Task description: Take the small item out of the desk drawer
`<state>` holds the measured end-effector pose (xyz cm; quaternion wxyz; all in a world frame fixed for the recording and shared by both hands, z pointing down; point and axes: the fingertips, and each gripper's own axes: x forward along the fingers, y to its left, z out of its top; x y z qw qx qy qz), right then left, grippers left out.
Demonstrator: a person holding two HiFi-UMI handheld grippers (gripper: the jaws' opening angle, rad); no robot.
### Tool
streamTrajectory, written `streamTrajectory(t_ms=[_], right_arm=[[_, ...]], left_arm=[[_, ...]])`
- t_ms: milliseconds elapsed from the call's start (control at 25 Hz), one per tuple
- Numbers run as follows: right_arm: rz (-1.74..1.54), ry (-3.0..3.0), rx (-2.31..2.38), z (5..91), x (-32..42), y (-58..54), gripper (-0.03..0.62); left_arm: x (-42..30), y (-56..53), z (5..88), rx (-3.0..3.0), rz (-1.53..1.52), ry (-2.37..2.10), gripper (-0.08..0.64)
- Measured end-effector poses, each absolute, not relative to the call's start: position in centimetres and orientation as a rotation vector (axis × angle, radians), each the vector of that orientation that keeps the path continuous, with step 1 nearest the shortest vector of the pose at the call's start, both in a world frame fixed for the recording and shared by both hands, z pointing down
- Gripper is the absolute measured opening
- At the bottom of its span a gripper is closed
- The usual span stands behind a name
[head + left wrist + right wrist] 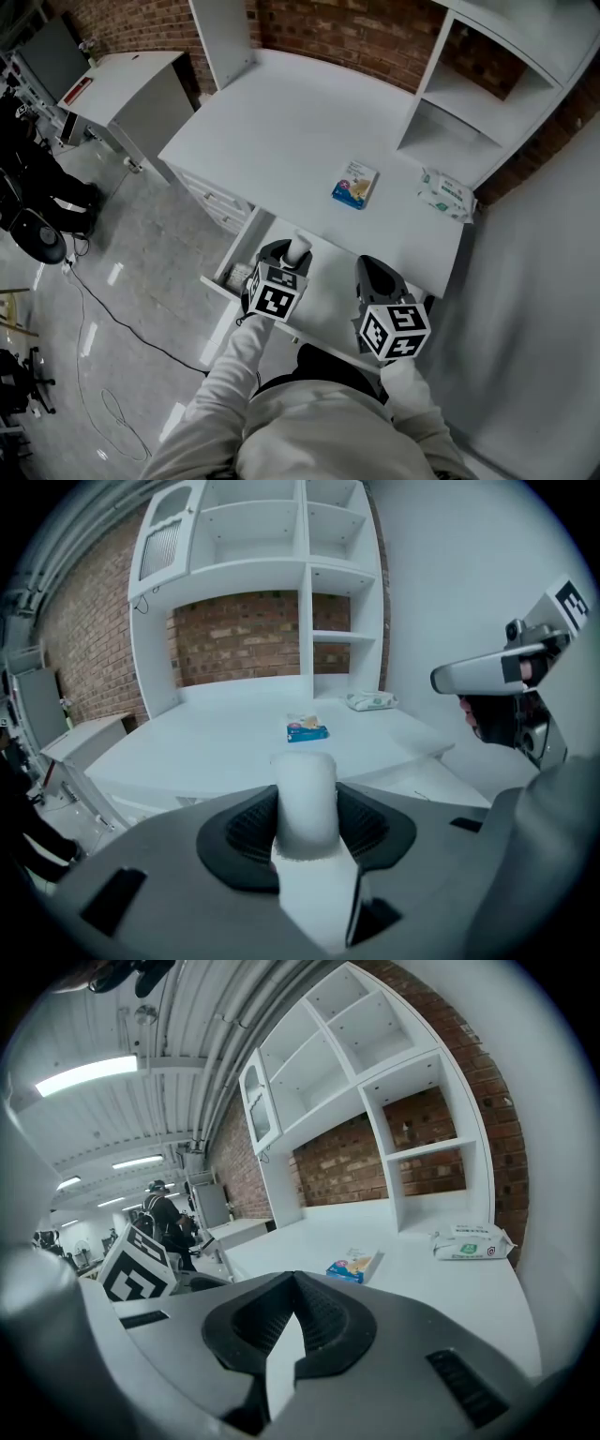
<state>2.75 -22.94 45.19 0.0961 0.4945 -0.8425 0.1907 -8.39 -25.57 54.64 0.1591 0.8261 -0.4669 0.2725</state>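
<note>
Head view: the left gripper (296,253) holds a small white cylinder (300,247) upright over the open drawer (228,273) at the desk's (281,122) near edge, with the right gripper (373,270) just to its right. Left gripper view: the pads (251,825) clamp the cylinder (305,789) on both sides around its middle. It looks light and smooth, perhaps slippery, so that mid-body hold seems right. Right gripper view: the right gripper (295,1290) has its jaws together, with nothing between them.

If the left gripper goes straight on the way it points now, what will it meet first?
Most likely the white desk top, just short of the blue packet; depth is hard to judge. The left gripper holds a small white cylinder.
</note>
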Motion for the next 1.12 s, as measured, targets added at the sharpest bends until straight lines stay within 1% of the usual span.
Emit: streamTrajectory(t_ms=[280,520,880,1120], right_arm=[[0.537,-2.510,1.470,44.4,2.2,-23.0,0.028],[0.521,-2.517,1.465,44.0,1.5,-22.6,0.028],[0.496,-2.521,1.459,43.3,0.8,-22.3,0.028],[0.483,-2.515,1.457,43.2,0.7,-22.2,0.028]], left_arm=[[-9.7,-25.8,49.2,2.420,0.635,-1.417,0.189],[-10.9,-25.1,46.4,2.442,0.545,-1.472,0.189],[-14.1,-24.0,44.3,2.416,0.463,-1.567,0.189],[-16.7,-23.3,43.9,2.337,0.327,-1.612,0.189]])
